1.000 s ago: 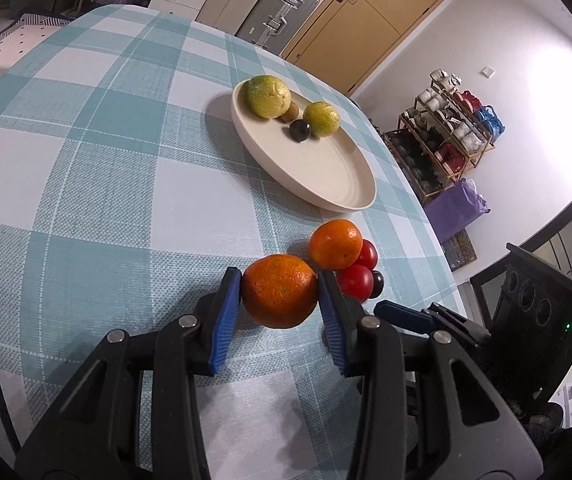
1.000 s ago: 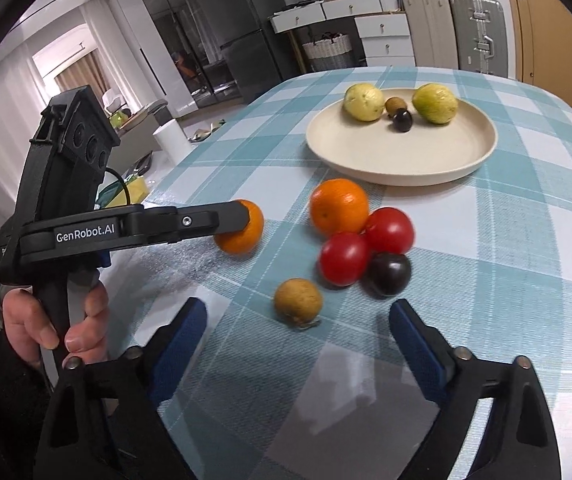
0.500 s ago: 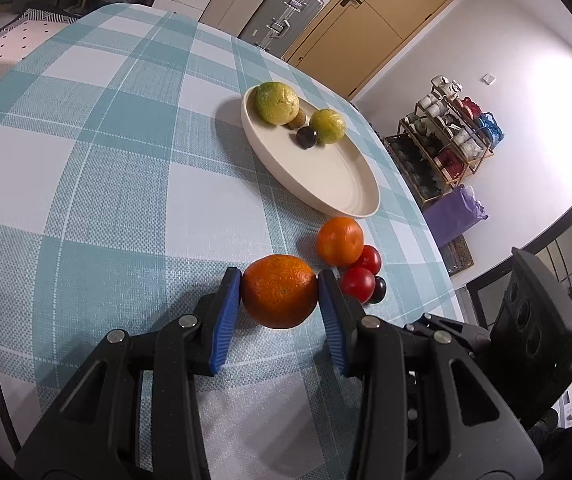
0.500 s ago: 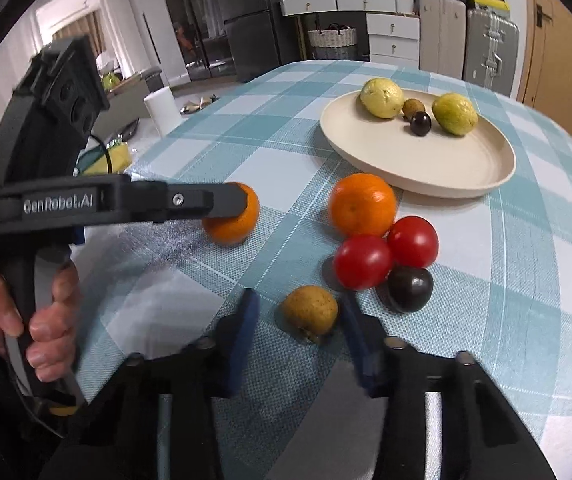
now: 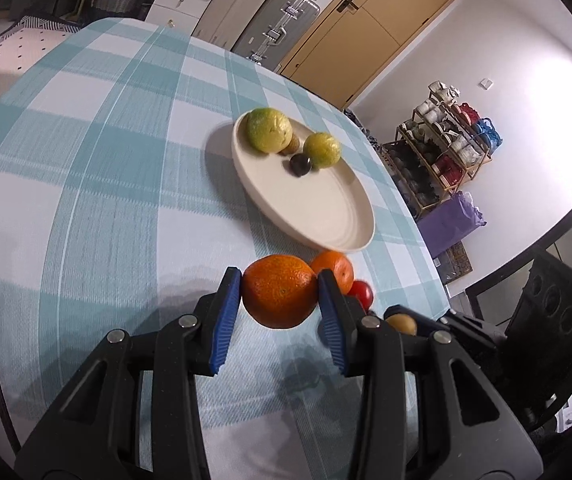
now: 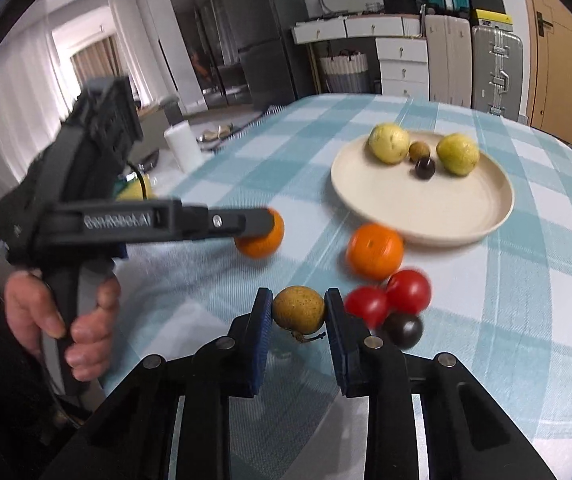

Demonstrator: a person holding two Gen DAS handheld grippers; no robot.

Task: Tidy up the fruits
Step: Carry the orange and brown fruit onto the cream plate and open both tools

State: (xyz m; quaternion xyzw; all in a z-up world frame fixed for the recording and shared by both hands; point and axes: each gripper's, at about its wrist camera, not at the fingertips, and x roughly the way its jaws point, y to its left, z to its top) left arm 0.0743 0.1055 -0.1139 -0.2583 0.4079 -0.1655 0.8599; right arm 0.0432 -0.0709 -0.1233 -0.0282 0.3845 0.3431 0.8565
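Nearest the lens: right tongs [image 6: 299, 312] pinching a small brown fruit [image 6: 298, 315], stem dangling, apparently just clear of the checked desk [image 6: 526, 340]. Alongside, left tongs [image 5: 280, 300] clamped on a large orange [image 5: 280, 297], also off the cloth, with a hand [image 6: 62, 320] around the grip. Just beyond, unsorted on the desk: a second orange [image 6: 375, 251], two red tomatoes [image 6: 408, 292] touching each other, one dark plum-like fruit [image 6: 403, 330] against them. Farther back, a cream plate [image 6: 426, 216] holding two yellow-green fruits [image 6: 389, 143], a small brown one [image 6: 419, 149] and a dark one [image 6: 424, 168], with much of the dish bare. Roughly halfway by appearance: four fruits plated, two in transit, four left to gather.
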